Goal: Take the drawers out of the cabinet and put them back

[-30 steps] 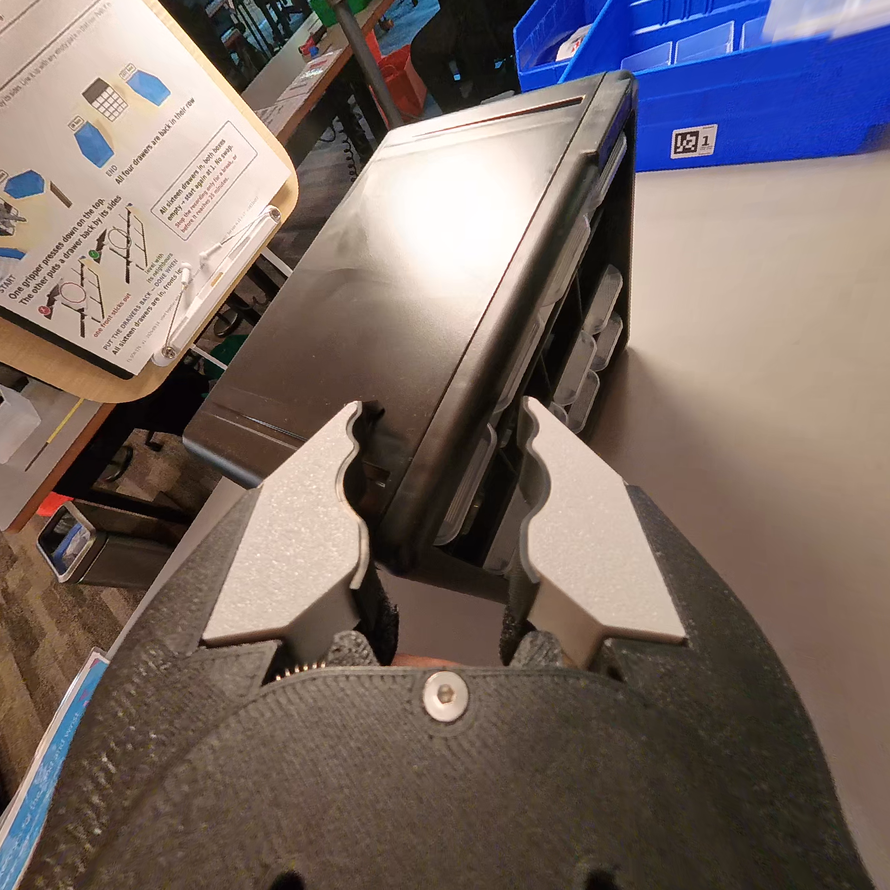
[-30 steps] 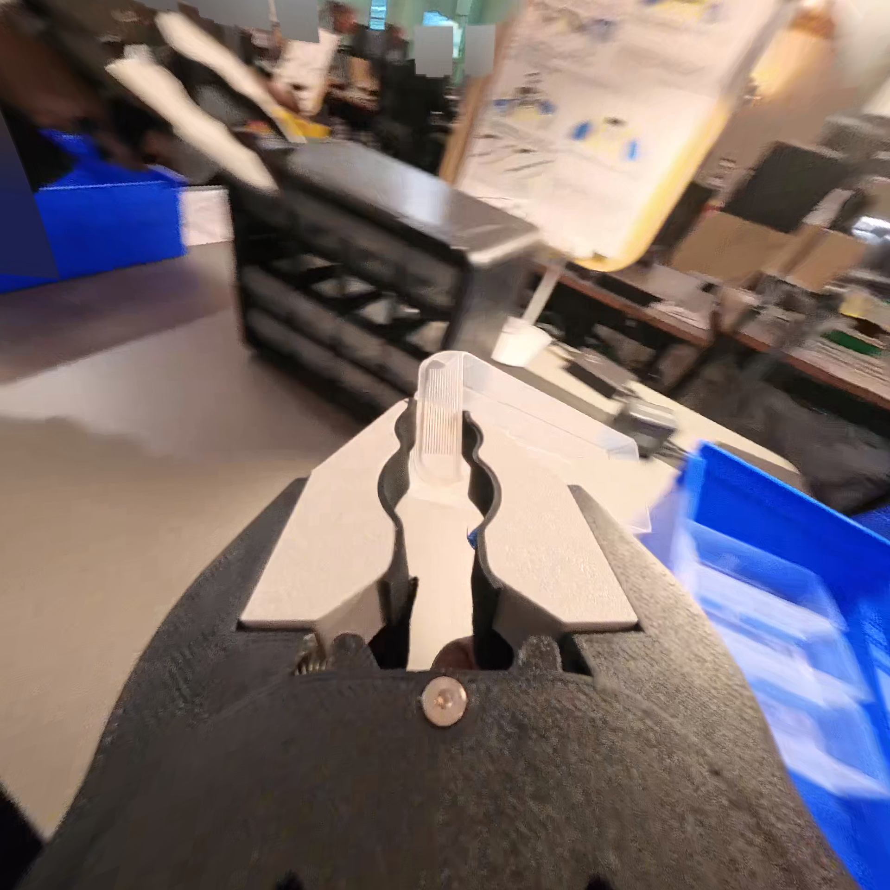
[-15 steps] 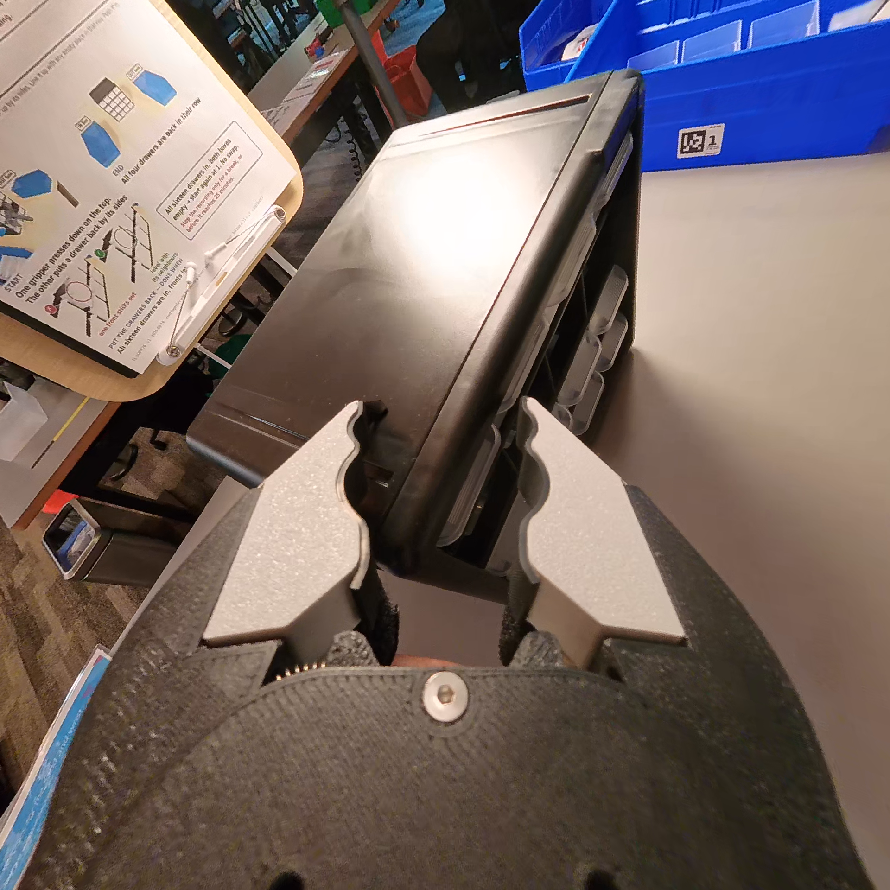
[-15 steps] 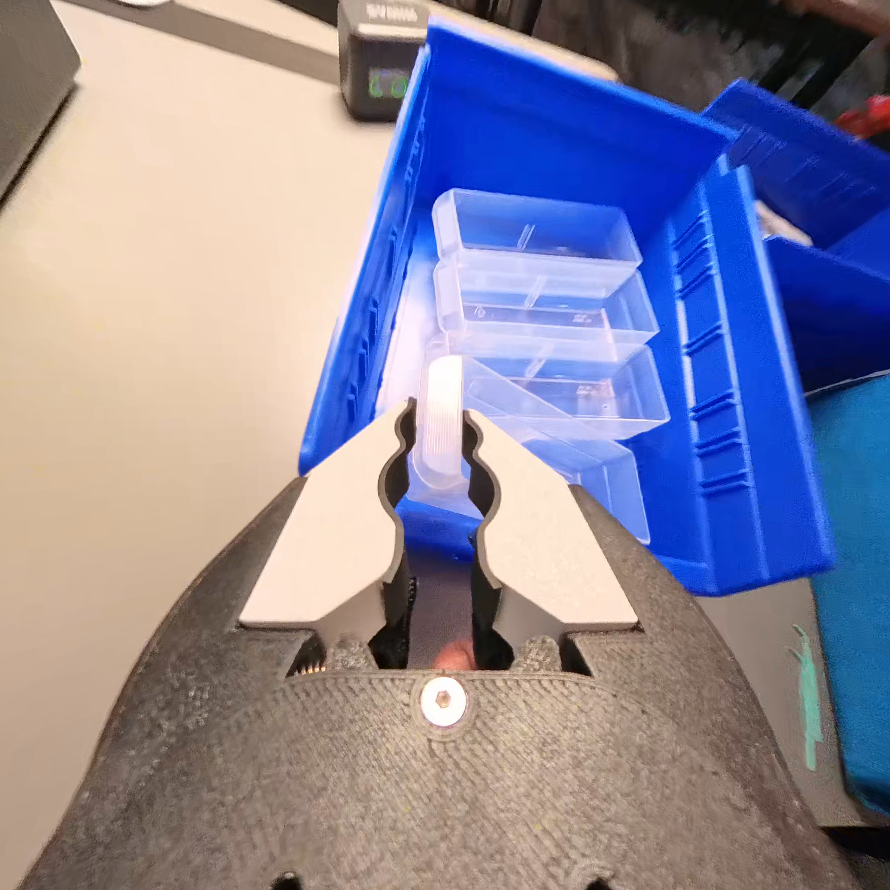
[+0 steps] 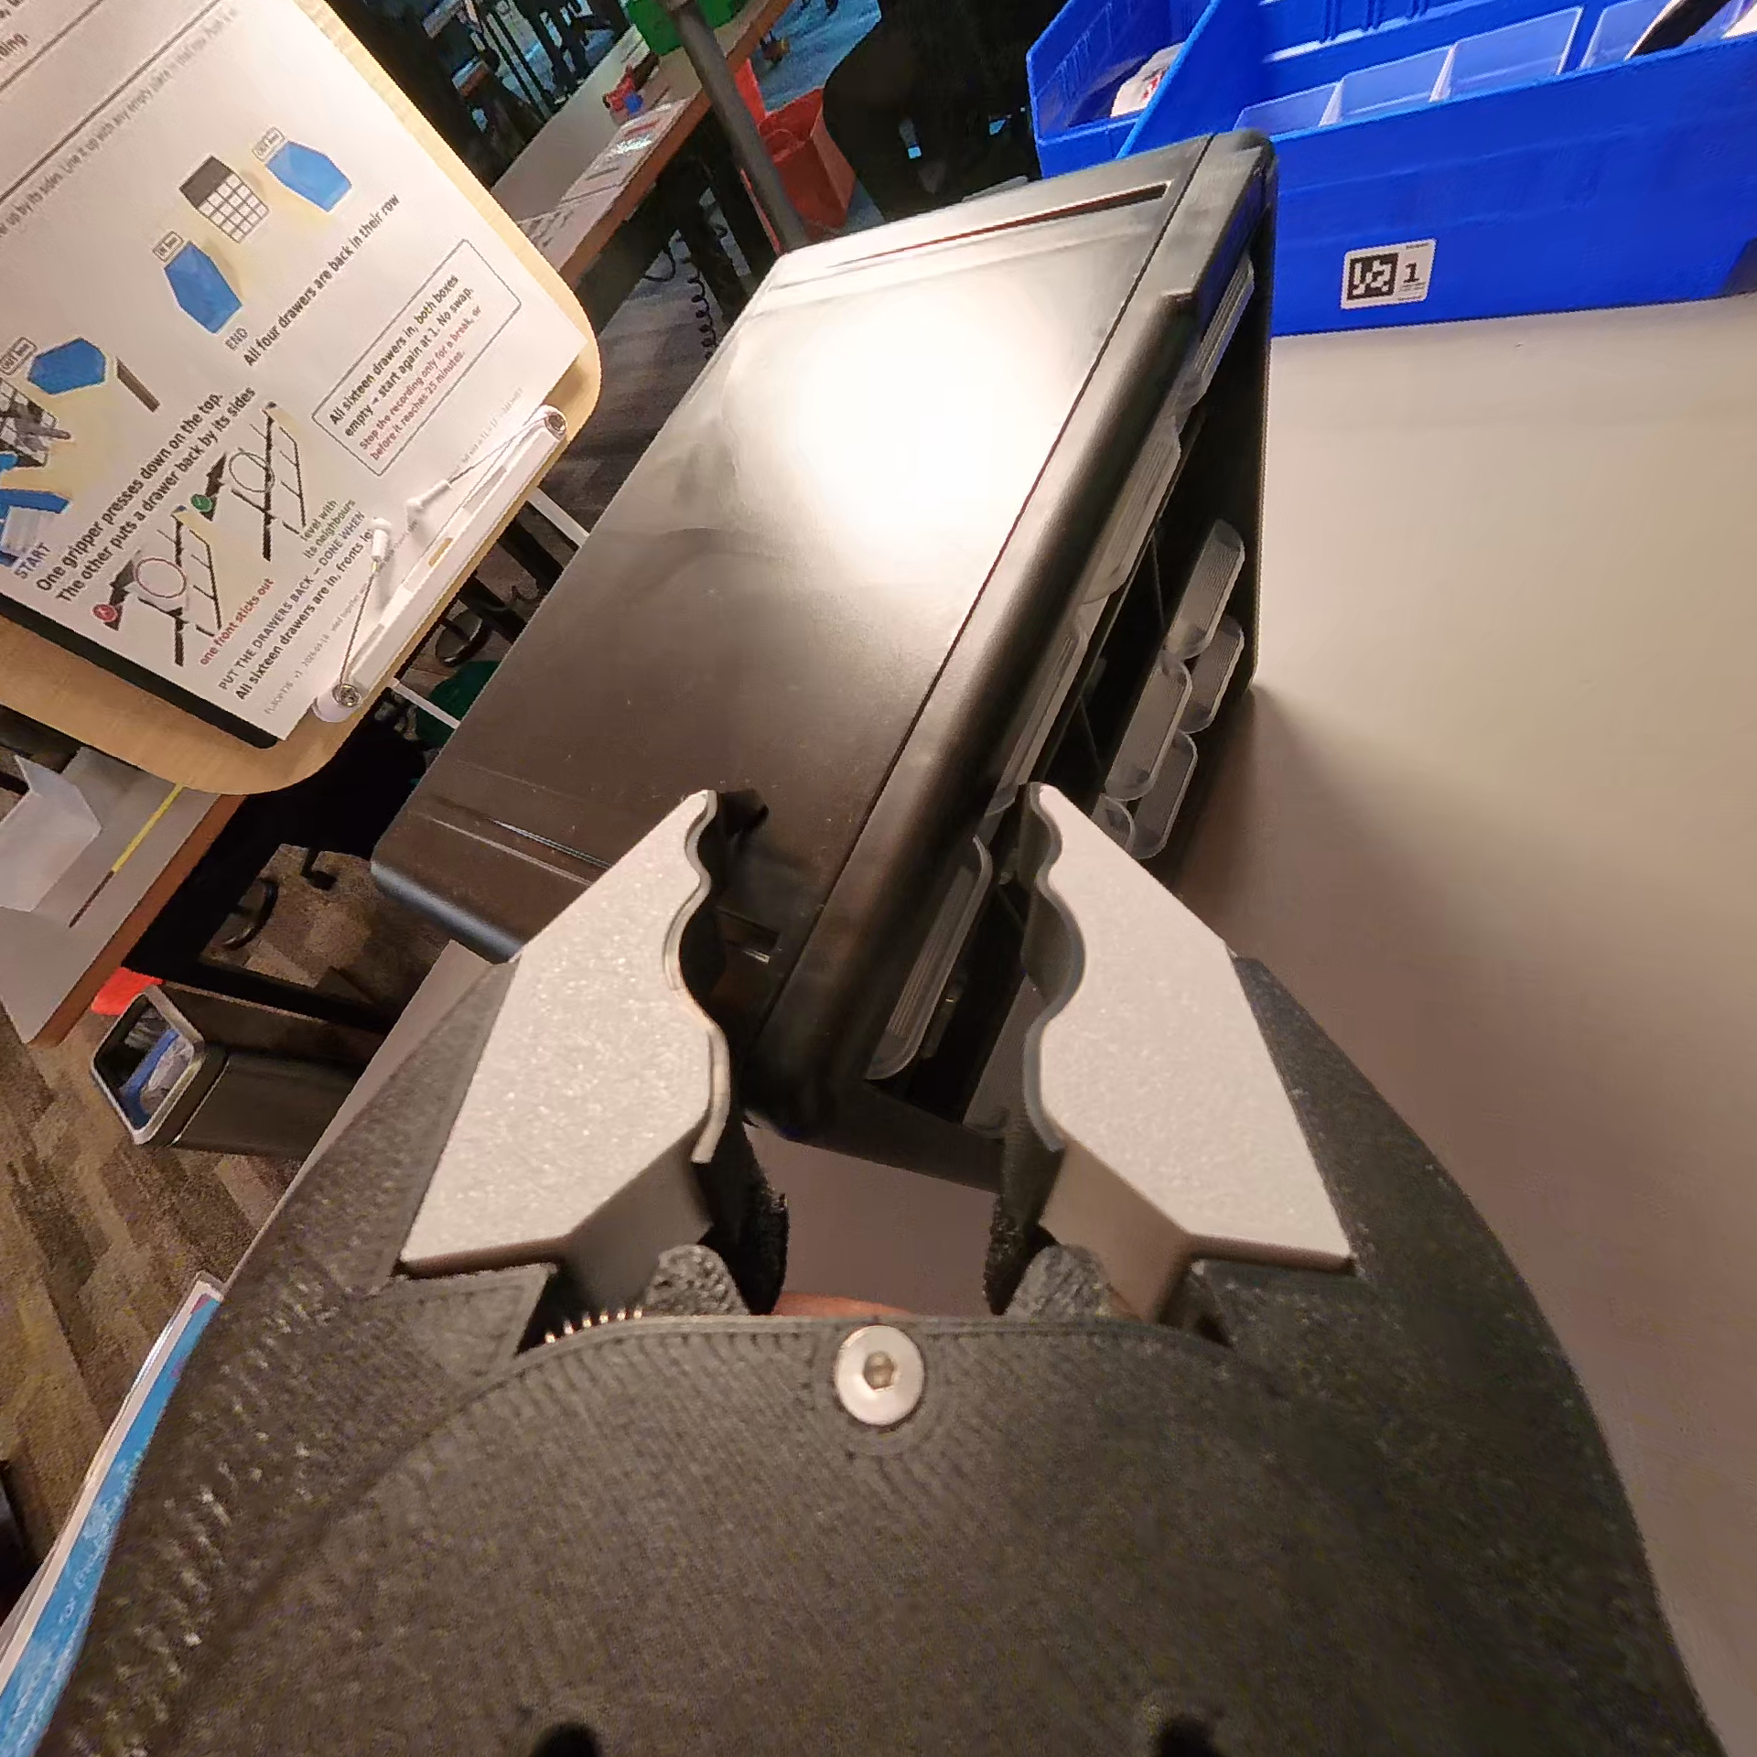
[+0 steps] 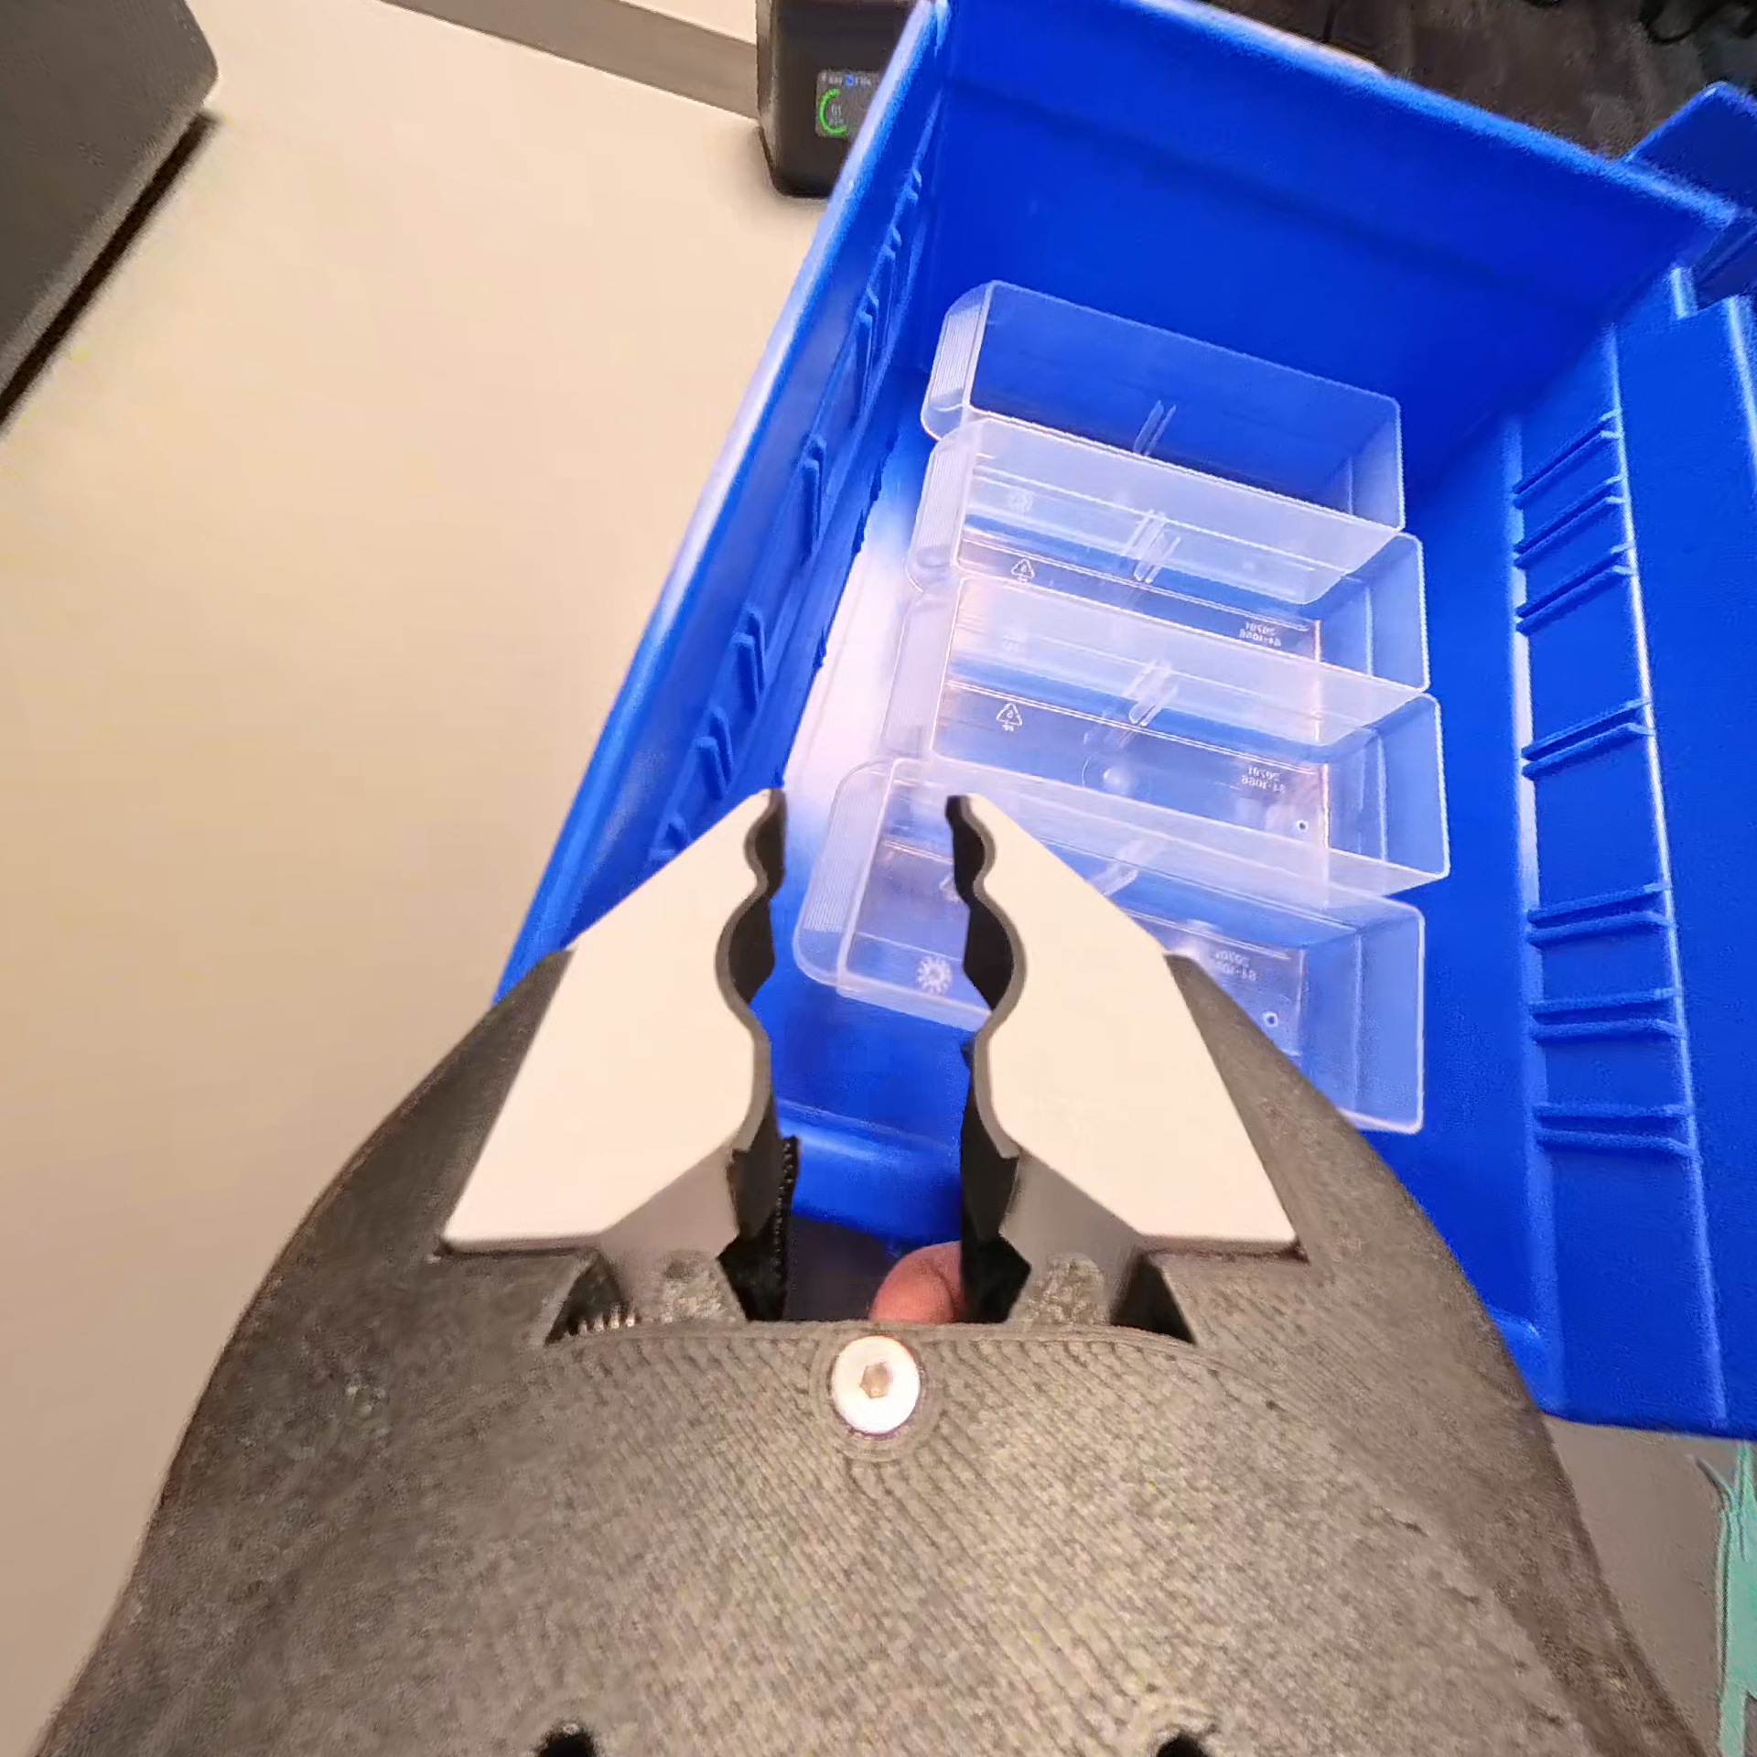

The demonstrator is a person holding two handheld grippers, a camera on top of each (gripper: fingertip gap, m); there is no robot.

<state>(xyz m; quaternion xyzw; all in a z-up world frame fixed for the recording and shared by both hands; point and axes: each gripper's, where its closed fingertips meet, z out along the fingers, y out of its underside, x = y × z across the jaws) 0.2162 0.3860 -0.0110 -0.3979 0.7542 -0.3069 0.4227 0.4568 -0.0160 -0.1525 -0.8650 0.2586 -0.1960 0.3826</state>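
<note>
The black drawer cabinet [image 5: 856, 494] stands on the grey table, with clear drawers [image 5: 1155, 723] in its front. My left gripper [image 5: 873, 799] is open and straddles the cabinet's near top front edge, one finger [image 5: 608, 998] over the top and the other [image 5: 1141, 998] in front of the drawers. My right gripper [image 6: 860, 803] is open above the near end of a blue bin [image 6: 1616, 856]. Several clear drawers lie stacked in that bin. The nearest clear drawer [image 6: 1236, 970] lies just beyond my fingertips, its handle end seen between them, untouched by the pads.
An instruction board [image 5: 238, 380] stands left of the cabinet, past the table edge. Another blue bin [image 5: 1521, 190] with a square tag sits behind the cabinet. A small black device [image 6: 818, 95] sits beyond the right bin. The beige table [image 6: 333, 570] spreads to the bin's left.
My right gripper carried a clear drawer by its handle from near the cabinet to over the blue bin, then opened and let it go into the bin. My left gripper has stayed on the cabinet.
</note>
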